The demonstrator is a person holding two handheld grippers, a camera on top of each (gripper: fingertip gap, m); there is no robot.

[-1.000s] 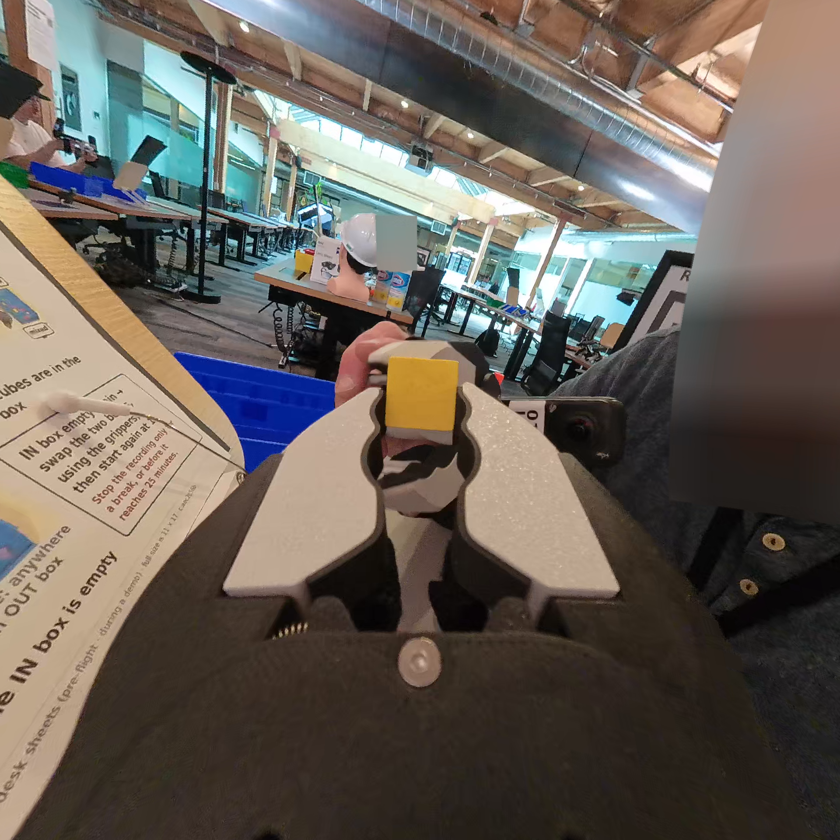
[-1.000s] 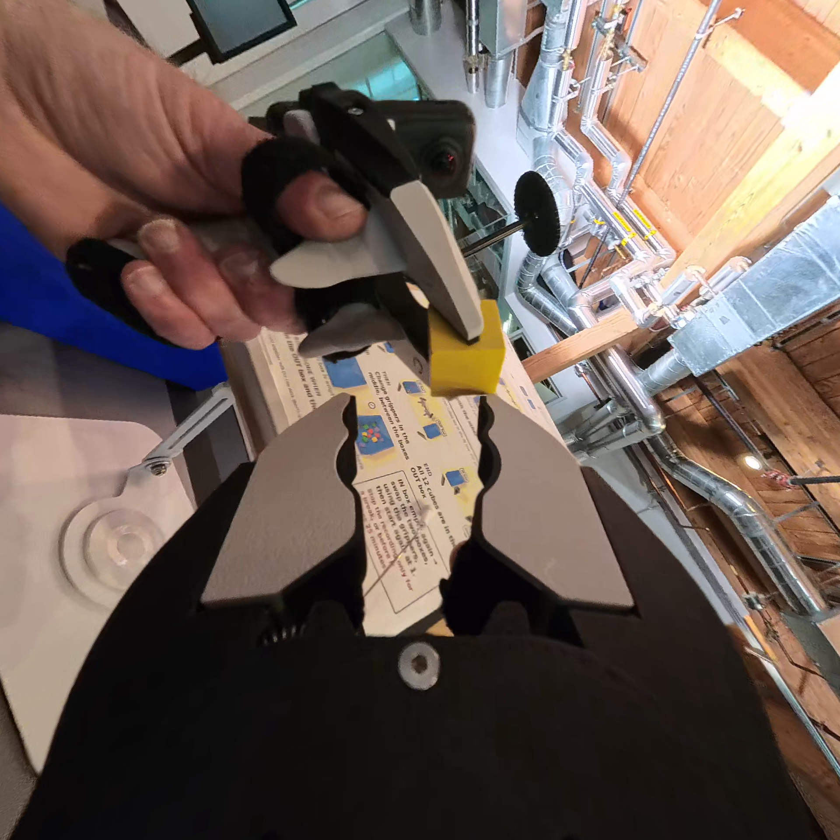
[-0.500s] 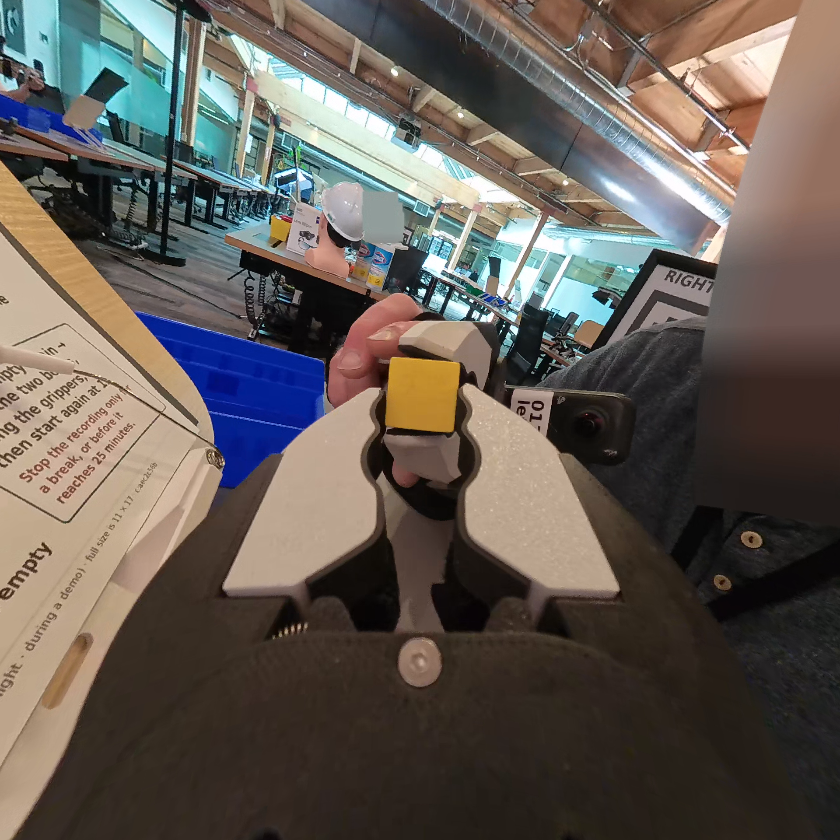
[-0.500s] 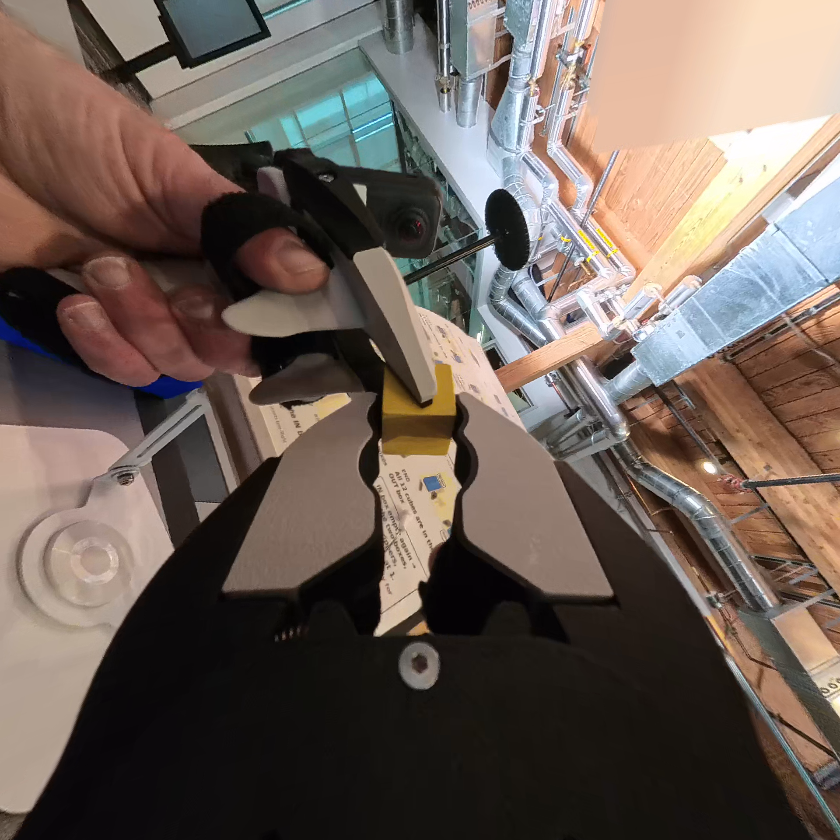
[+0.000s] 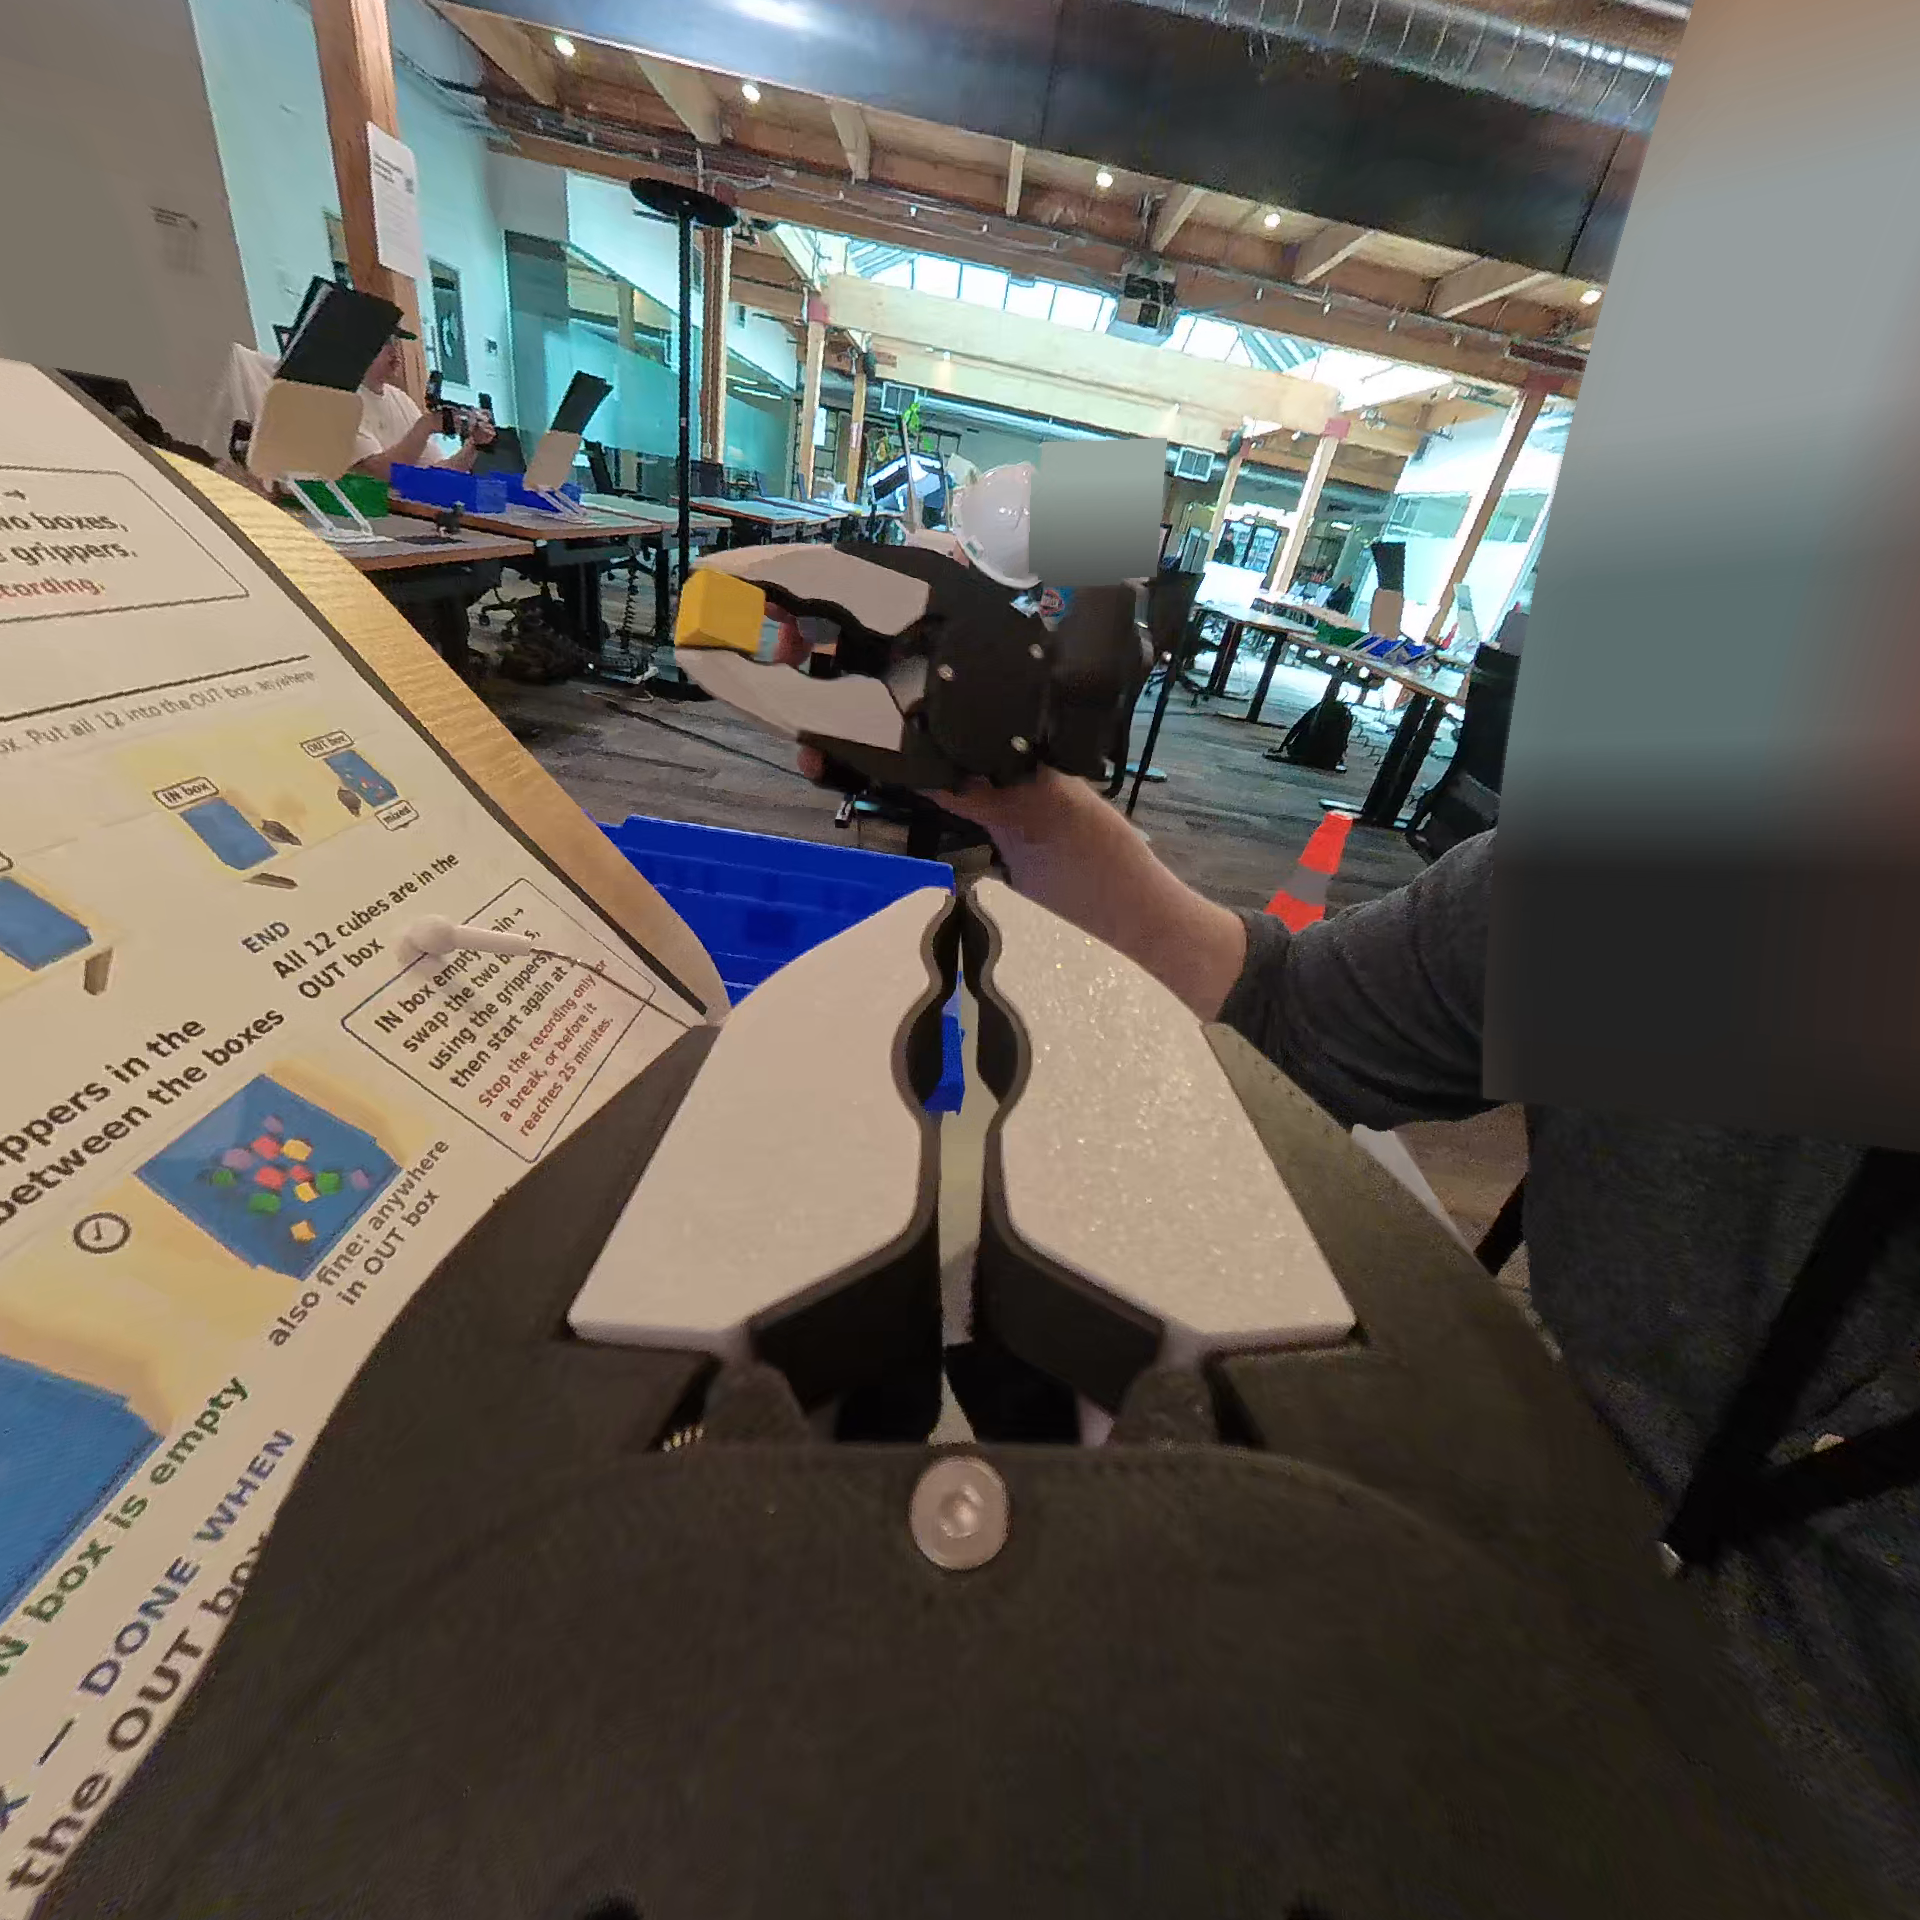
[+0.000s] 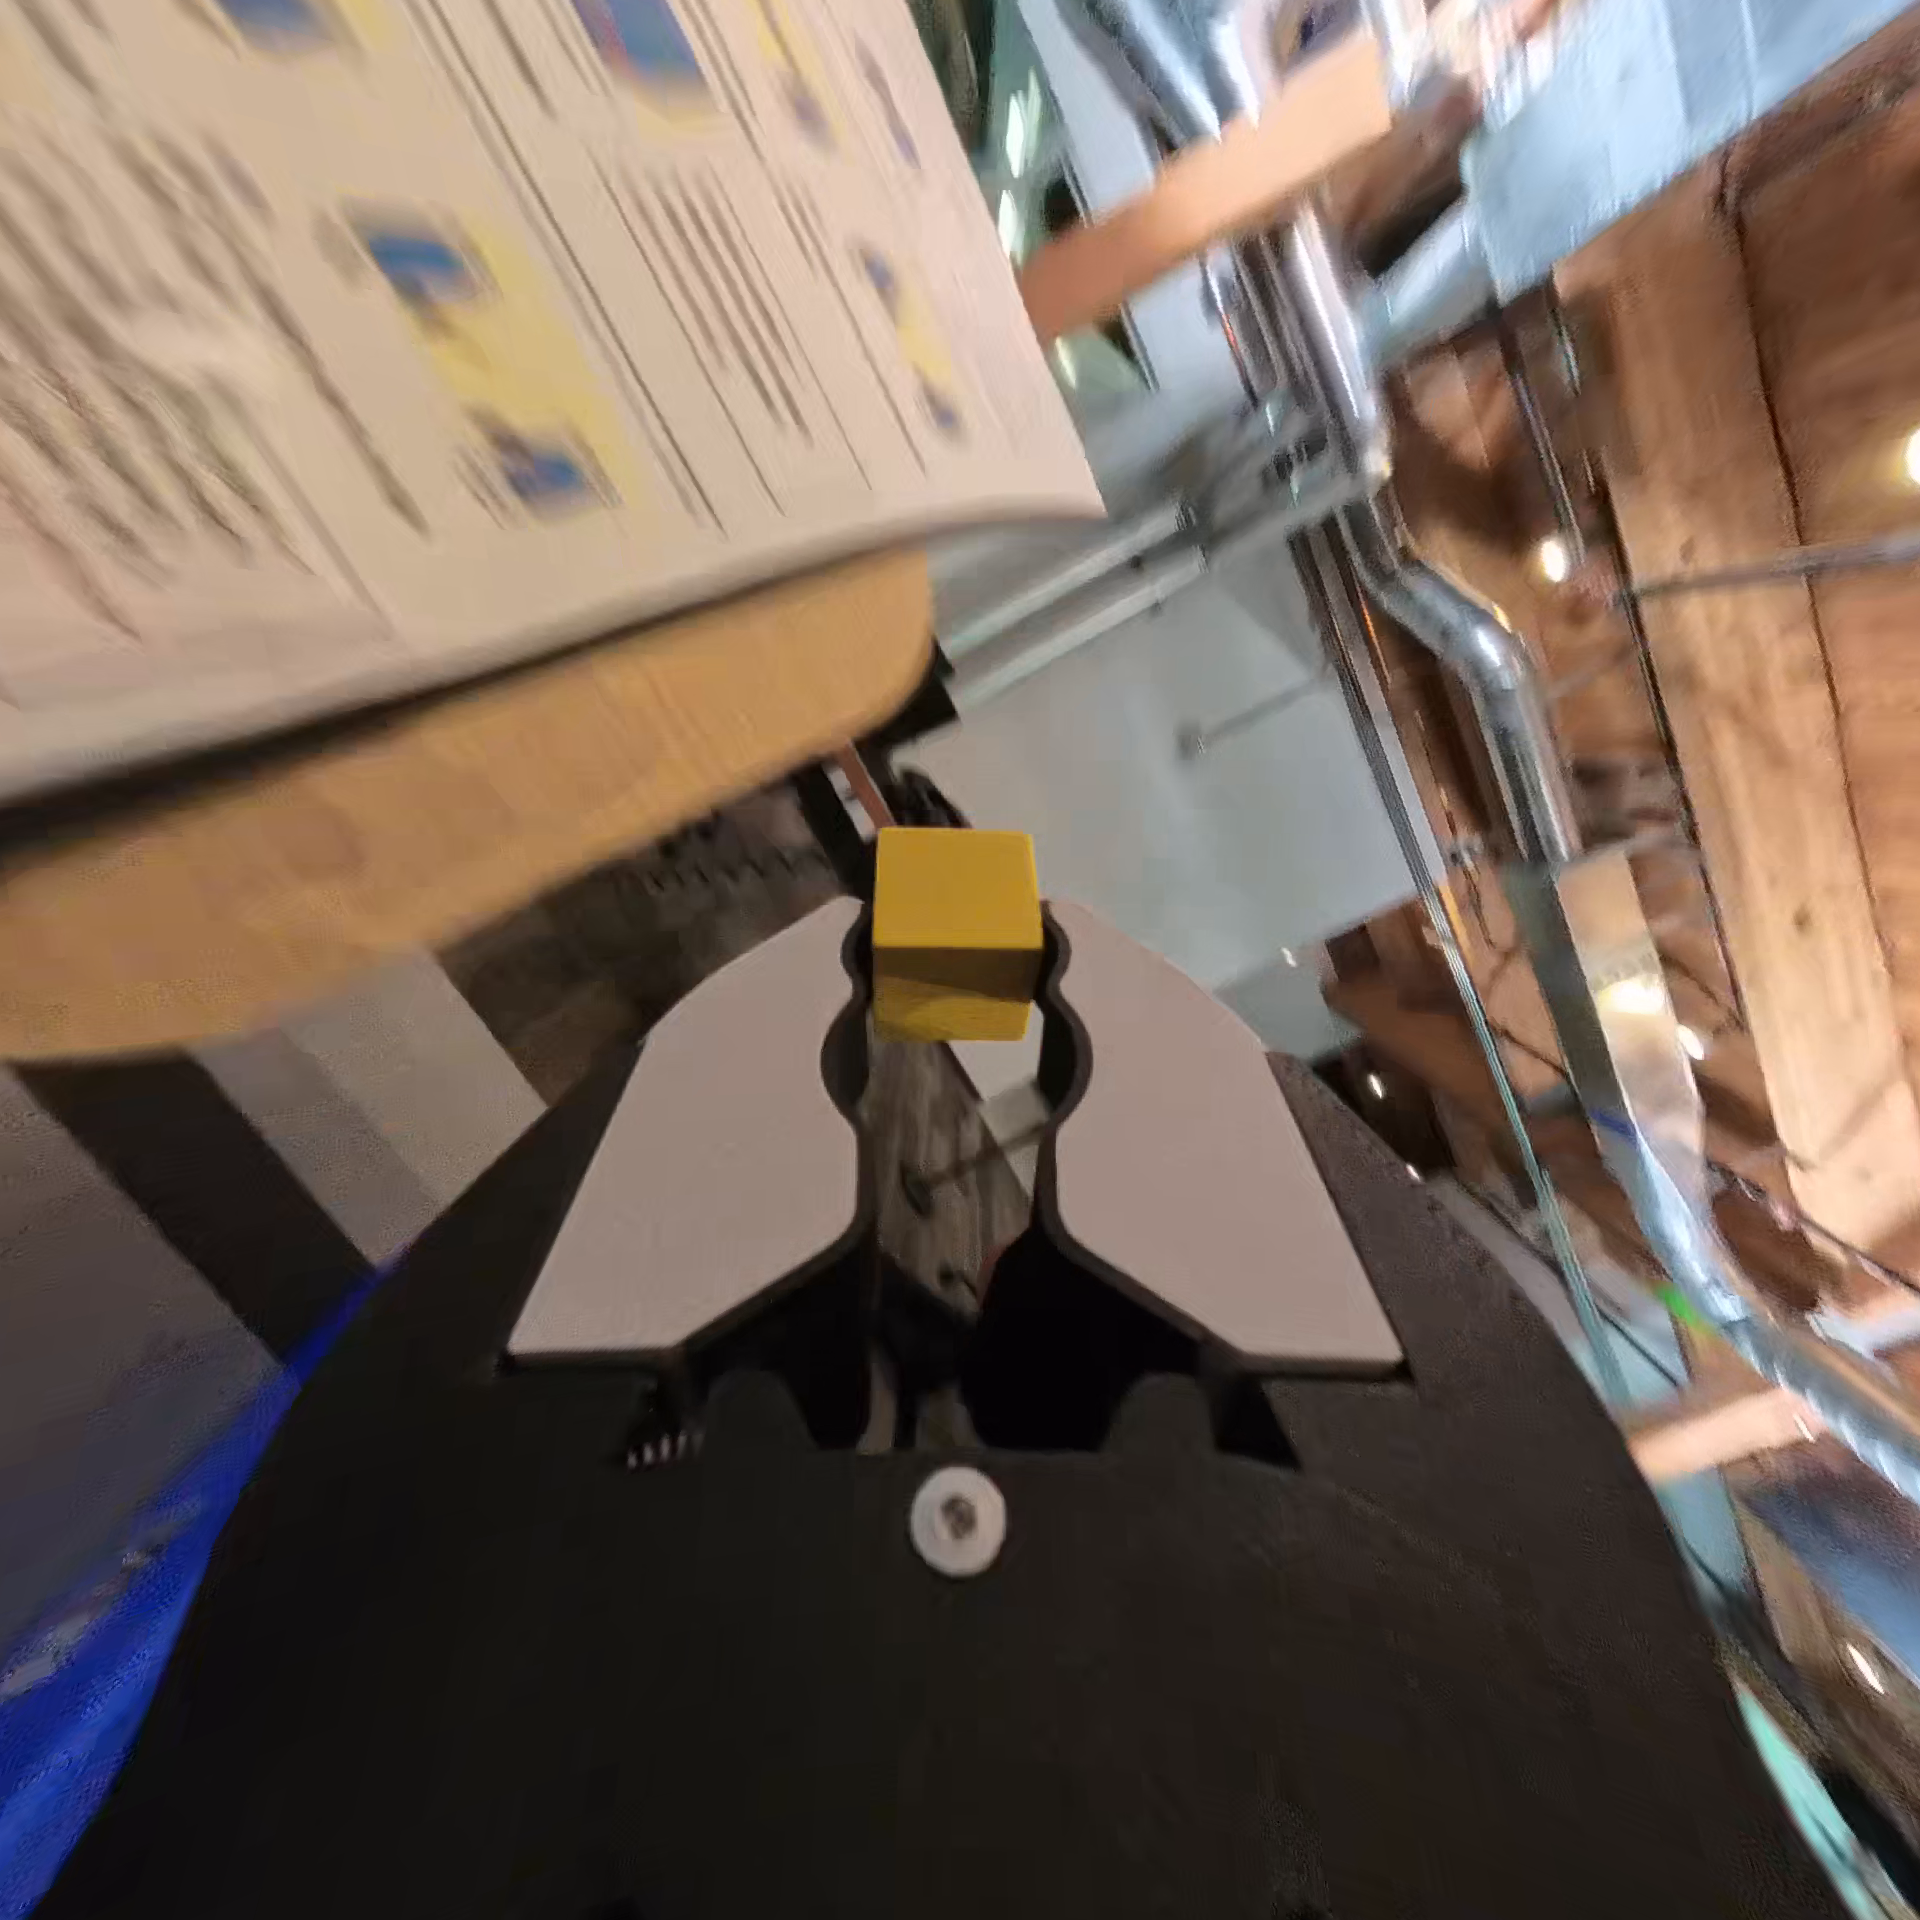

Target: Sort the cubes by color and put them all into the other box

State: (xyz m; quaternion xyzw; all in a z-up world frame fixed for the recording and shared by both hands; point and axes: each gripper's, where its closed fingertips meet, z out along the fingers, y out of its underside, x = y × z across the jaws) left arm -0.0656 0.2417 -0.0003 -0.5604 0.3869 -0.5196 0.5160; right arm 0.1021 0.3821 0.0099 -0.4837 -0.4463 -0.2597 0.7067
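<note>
Yellow cube [image 6: 956, 935] sat clamped in right tool [image 6: 956, 966] | left tool [image 5: 958, 914] closed on nothing | blue box [image 5: 769, 894] beyond desk [image 5: 436, 675]

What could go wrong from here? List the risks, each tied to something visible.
1. The right gripper grips the yellow cube only at its fingertips, most of the cube sticking out past them; a fast swing, hinted at by the blurred right wrist view, might knock it loose.
2. The cube is held in the air, above and beyond the blue box; a drop would probably land on the floor.
3. The left gripper is shut and empty, so it cannot catch it.
</note>
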